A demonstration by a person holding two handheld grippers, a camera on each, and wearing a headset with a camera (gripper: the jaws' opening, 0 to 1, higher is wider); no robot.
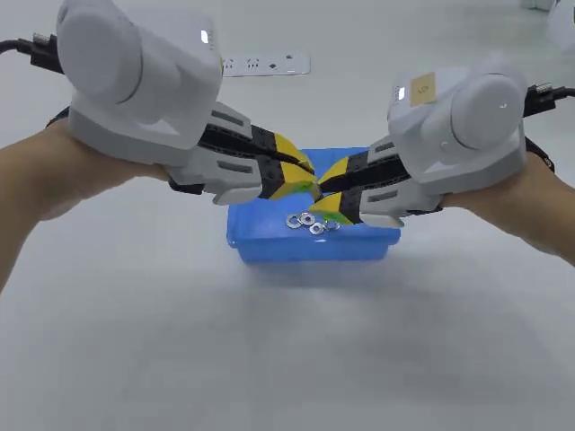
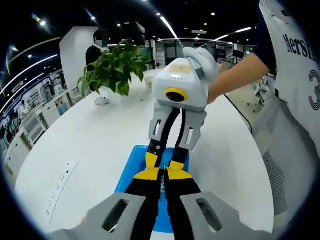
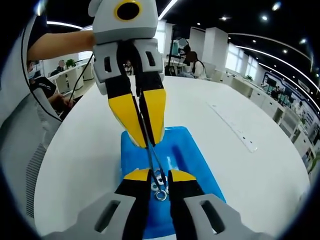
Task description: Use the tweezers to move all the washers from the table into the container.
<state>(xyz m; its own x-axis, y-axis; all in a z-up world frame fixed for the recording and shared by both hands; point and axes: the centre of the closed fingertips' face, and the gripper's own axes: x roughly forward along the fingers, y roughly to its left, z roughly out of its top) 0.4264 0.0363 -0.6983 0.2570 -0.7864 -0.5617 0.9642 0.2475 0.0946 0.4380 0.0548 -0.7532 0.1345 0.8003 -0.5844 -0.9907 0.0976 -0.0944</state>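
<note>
Small silver washers (image 1: 310, 222) sit in the blue plastic container (image 1: 305, 249). Left tongs (image 2: 162, 173) pinch thin steel tweezers (image 3: 154, 160), right tongs (image 3: 160, 176) unclear; slipping tweezers could flick one out.

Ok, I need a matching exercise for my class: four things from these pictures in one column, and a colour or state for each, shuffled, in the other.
Things:
1. container
2. washers
3. tweezers
4. plant

Colour or state:
A. green
B. held in the left tongs
C. blue
D. silver

Pairs: 1-C, 2-D, 3-B, 4-A
</note>
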